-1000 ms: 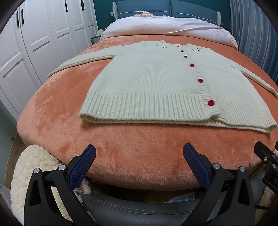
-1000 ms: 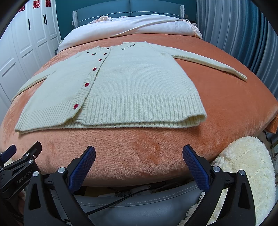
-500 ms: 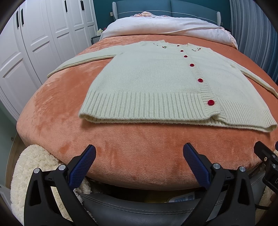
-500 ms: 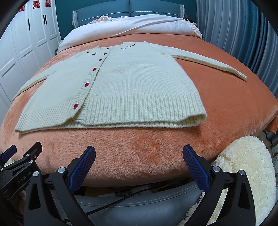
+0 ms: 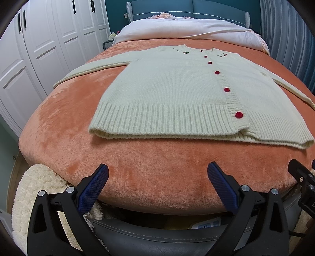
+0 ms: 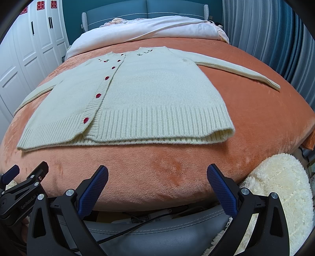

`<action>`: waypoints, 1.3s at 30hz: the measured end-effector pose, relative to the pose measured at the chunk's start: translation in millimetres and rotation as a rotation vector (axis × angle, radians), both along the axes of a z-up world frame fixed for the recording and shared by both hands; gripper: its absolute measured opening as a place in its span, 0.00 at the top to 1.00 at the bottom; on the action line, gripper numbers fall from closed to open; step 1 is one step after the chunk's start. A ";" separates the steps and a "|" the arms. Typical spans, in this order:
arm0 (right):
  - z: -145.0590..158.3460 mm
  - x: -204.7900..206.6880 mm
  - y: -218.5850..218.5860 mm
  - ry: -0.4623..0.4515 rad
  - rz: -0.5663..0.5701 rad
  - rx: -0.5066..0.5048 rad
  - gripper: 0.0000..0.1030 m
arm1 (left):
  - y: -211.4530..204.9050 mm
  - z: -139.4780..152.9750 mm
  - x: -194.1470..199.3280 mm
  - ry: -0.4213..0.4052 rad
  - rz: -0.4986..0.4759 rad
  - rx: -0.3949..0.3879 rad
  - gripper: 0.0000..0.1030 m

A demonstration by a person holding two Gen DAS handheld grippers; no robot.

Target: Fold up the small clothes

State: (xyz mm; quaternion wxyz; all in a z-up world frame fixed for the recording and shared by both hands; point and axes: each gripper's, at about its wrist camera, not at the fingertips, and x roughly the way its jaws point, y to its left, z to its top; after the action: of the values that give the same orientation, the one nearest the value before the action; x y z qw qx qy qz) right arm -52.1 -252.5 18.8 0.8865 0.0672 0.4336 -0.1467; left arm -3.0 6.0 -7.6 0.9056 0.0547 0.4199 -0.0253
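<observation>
On the orange blanket [image 5: 74,110] that covers the bed, a cream cardigan [image 5: 177,94] lies flat and face up, buttoned with a row of red buttons [image 5: 239,114] running from the ribbed hem at 6 o'clock to the neckline at 12 o'clock. Both sleeves stretch outward: one reaches toward 9 o'clock in the left wrist view, the other sleeve [image 6: 240,71] toward 3 o'clock in the right wrist view. At 6 o'clock in the left wrist view the left gripper [image 5: 157,185] stands with its blue-padded fingers spread wide, holding nothing, near the blanket's front edge and apart from the hem. The right gripper [image 6: 157,185] is likewise spread wide and empty, at 6 o'clock in its own view, also short of the hem. Beyond the cardigan, at 12 o'clock, lies a white duvet [image 6: 157,29] against a blue headboard [image 6: 147,8]. White wardrobe doors [image 5: 39,49] stand at 9 o'clock, and a fluffy cream rug [image 6: 279,189] shows at 4 o'clock in the right wrist view.
</observation>
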 end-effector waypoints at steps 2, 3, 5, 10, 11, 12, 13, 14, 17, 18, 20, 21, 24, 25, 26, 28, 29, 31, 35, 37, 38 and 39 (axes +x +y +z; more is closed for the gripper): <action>0.0 -0.1 0.0 0.000 0.001 0.001 0.05 | -0.2 -0.6 -0.3 0.001 0.000 0.000 0.05; -0.5 -0.4 0.5 0.000 0.001 0.002 0.05 | 0.2 -0.8 -0.5 0.001 0.000 -0.001 0.05; -0.6 -0.4 0.4 0.000 0.002 0.008 0.05 | 1.0 -1.5 0.2 0.004 0.003 -0.009 0.05; 10.8 3.3 -21.5 -0.048 -0.025 0.092 0.05 | 18.0 15.1 11.2 -0.005 0.035 -0.094 0.05; 16.8 5.6 -34.0 -0.073 -0.043 0.107 0.05 | 22.8 21.1 16.4 -0.022 0.046 -0.091 0.05; 21.9 8.4 -46.5 -0.096 -0.063 0.108 0.05 | 25.9 26.0 22.2 -0.033 0.054 -0.090 0.05; 29.0 13.4 -64.2 -0.123 -0.088 0.103 0.05 | 30.5 31.1 29.8 -0.044 0.067 -0.091 0.05; 34.2 20.2 -82.1 -0.139 -0.109 0.096 0.05 | 34.0 34.9 37.0 -0.050 0.079 -0.095 0.05; 47.6 44.1 -148.7 -0.174 -0.202 0.069 0.05 | 45.6 43.4 65.5 -0.057 0.124 -0.117 0.05; 49.7 52.9 -171.5 -0.181 -0.232 0.075 0.05 | 47.8 44.8 73.0 -0.057 0.134 -0.119 0.05; 49.7 70.8 -223.3 -0.194 -0.306 0.106 0.05 | 49.0 45.5 89.1 -0.053 0.145 -0.108 0.05; 48.1 78.3 -247.7 -0.197 -0.343 0.128 0.05 | 48.2 46.0 94.5 -0.054 0.150 -0.100 0.05; 36.0 97.7 -319.4 -0.210 -0.472 0.218 0.05 | 44.8 46.6 111.2 -0.054 0.161 -0.098 0.05; 29.9 103.8 -338.7 -0.213 -0.511 0.248 0.05 | 43.5 46.3 116.2 -0.051 0.166 -0.100 0.05; 23.0 106.7 -360.3 -0.220 -0.558 0.273 0.05 | 41.9 46.2 120.1 -0.048 0.169 -0.105 0.05; 9.4 115.9 -387.9 -0.226 -0.630 0.310 0.05 | 37.7 44.9 130.8 -0.037 0.173 -0.116 0.05; 0.2 121.3 -400.8 -0.226 -0.662 0.335 0.05 | 35.6 44.2 135.2 -0.035 0.173 -0.119 0.05; -12.9 128.5 -417.8 -0.231 -0.718 0.377 0.05 | 30.5 43.0 145.0 -0.031 0.166 -0.124 0.05; -11.8 144.7 -428.4 -0.346 -0.740 0.384 0.17 | 23.8 41.9 162.1 -0.025 0.151 -0.132 0.05; -9.9 162.9 -428.0 -0.349 -0.716 0.445 0.73 | 23.3 42.7 170.1 -0.030 0.146 -0.136 0.05; -2.5 172.2 -423.2 -0.354 -0.712 0.443 0.86 | 24.1 43.3 174.0 -0.031 0.147 -0.140 0.05; 13.7 182.1 -411.1 -0.398 -0.681 0.426 0.89 | 25.9 44.1 178.5 -0.031 0.150 -0.150 0.05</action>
State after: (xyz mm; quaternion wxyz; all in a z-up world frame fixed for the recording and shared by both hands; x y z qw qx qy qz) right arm 130.0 -663.7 32.4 0.8203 0.4139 0.2284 -0.3219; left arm 175.5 31.9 36.5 0.9128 -0.0444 0.4057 0.0120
